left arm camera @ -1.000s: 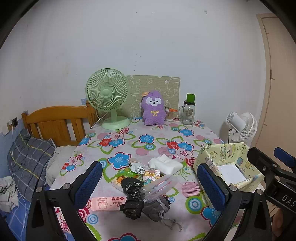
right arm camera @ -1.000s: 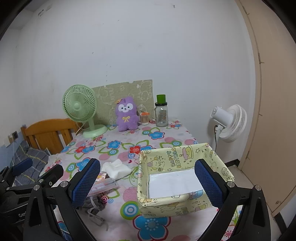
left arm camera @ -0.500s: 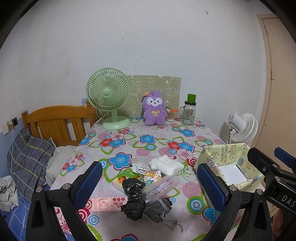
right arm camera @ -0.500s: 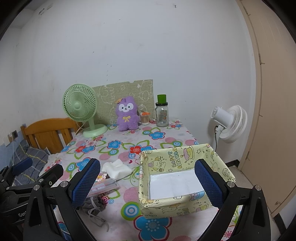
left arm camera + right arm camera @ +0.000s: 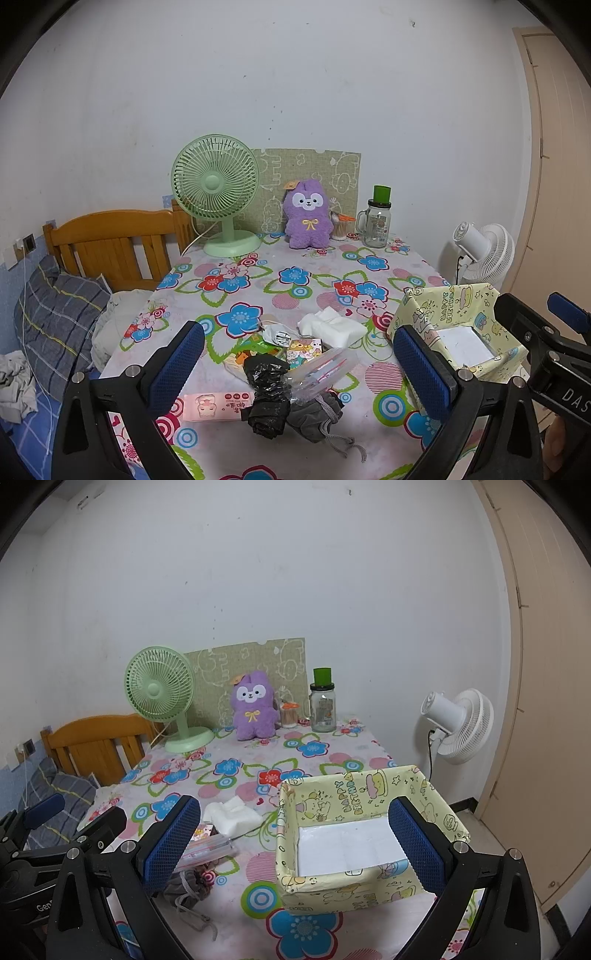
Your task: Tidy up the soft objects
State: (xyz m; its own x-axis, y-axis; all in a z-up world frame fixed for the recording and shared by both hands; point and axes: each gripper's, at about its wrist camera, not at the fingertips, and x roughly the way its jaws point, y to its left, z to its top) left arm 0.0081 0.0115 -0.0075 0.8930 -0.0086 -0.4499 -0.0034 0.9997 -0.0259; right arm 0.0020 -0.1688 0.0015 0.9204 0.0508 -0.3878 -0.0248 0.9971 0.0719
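With both sets of jaws held wide apart and empty, the heap of soft items topped by a crumpled black plastic bag [image 5: 266, 391] is framed just ahead of the left gripper [image 5: 303, 373], while the yellow cartoon-print box [image 5: 364, 834] is faced by the right gripper [image 5: 295, 849].

We see a fuzzy purple plush toy [image 5: 307, 216], a crinkled glossy black plastic bag [image 5: 266, 391], a printed cloth tablecloth [image 5: 295, 273] and a varnished wooden headboard [image 5: 110, 243].
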